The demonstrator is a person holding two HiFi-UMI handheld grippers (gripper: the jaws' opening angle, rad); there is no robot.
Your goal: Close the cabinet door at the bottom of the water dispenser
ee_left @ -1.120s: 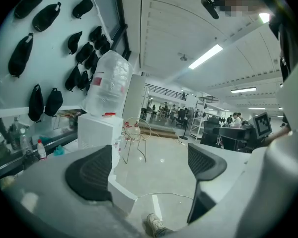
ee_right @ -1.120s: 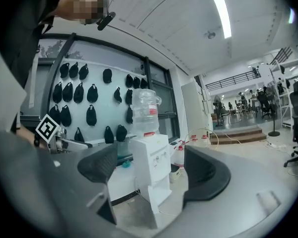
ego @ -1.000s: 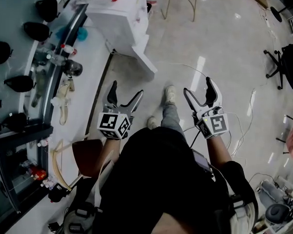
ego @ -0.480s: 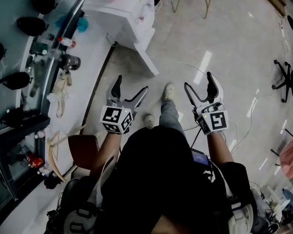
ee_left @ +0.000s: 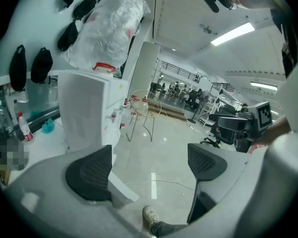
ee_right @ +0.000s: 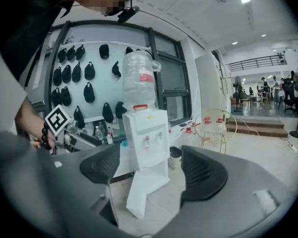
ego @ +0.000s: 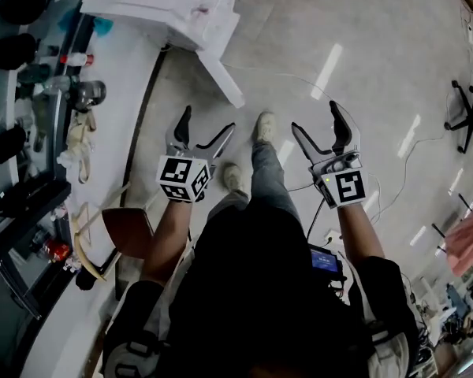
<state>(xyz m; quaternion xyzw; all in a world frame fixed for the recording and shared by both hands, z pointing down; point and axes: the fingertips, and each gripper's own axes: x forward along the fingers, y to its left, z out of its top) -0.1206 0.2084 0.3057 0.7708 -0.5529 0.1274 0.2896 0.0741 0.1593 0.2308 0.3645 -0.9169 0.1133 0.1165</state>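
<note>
The white water dispenser [ego: 177, 10] stands at the top left of the head view, with its bottom cabinet door [ego: 219, 73] swung out over the floor. From the right gripper view, the dispenser [ee_right: 146, 133] carries a bottle [ee_right: 138, 81] and its door [ee_right: 143, 195] hangs open. My left gripper [ego: 206, 124] is open and empty, short of the door's free edge. It sees the dispenser [ee_left: 87, 110] and the door [ee_left: 123, 195] beyond its left pad. My right gripper [ego: 316, 120] is open; its jaws have just been closing a little, with nothing between them.
A counter [ego: 102, 132] with bottles and clutter runs along the left. A brown chair [ego: 130, 231] stands beside my left arm. A cable [ego: 299, 81] lies across the floor, and my shoes [ego: 262, 126] are between the grippers. A wire stool [ee_left: 144, 110] stands beyond the dispenser, and office chairs [ego: 465, 109] at the right.
Both grippers have gone forward and lower, a little closer to the open door. The person has stepped, and the dispenser has slid toward the top of the head view.
</note>
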